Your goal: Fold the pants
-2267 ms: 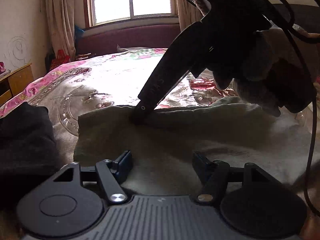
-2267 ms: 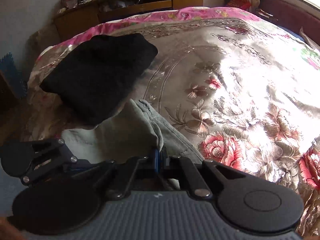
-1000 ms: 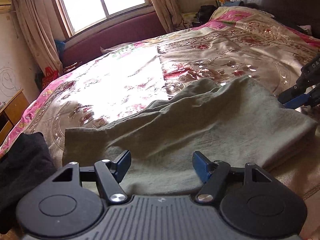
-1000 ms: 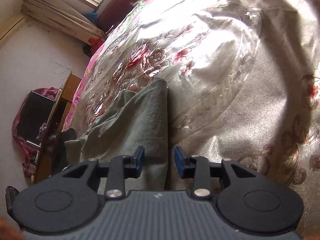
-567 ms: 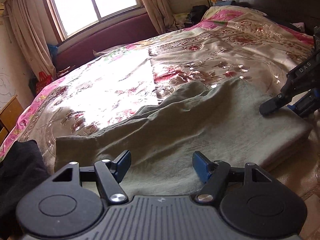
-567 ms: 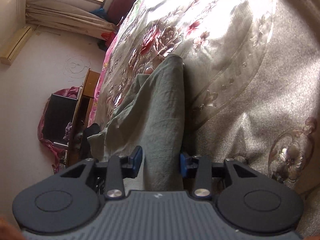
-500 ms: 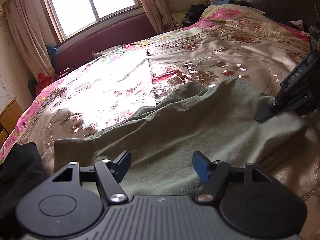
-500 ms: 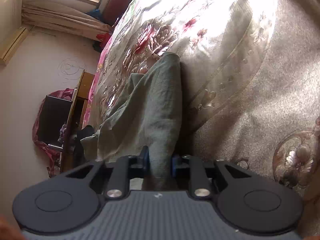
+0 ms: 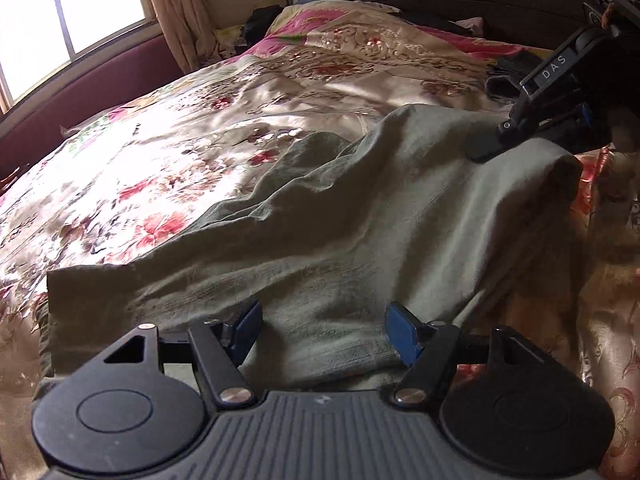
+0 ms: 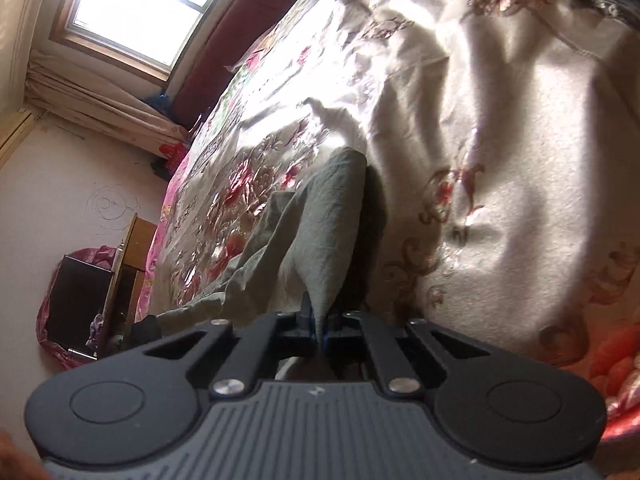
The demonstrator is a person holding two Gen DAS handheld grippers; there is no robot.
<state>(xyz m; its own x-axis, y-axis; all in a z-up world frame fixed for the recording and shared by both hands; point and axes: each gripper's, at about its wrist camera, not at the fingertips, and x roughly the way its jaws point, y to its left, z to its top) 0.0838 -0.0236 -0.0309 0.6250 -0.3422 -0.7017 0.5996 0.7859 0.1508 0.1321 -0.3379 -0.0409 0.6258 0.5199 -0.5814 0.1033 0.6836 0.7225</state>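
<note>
Olive-green pants [image 9: 320,224] lie rumpled across a shiny floral bedspread [image 9: 168,152]. My left gripper [image 9: 326,332] hovers open over their near edge, with its blue pads [image 9: 248,326] spread wide above the cloth and not pressing it. At the upper right of the left wrist view, my right gripper [image 9: 516,136] pinches the far right end of the pants and holds it raised off the bed. In the right wrist view the right gripper [image 10: 318,328] is shut on a fold of the pants [image 10: 320,232], which stretch away toward the window.
A window [image 10: 132,4] with curtains and a dark red padded ledge [image 9: 100,88] lie beyond the bed. A wooden cabinet [image 10: 132,248] and a black box [image 10: 76,300] stand by the wall. Pillows and clutter [image 9: 320,12] lie at the bed's head.
The right gripper has closed on the pants' end and lifted it. The left wrist view has swung right, and the black garment at its left has gone out of view.
</note>
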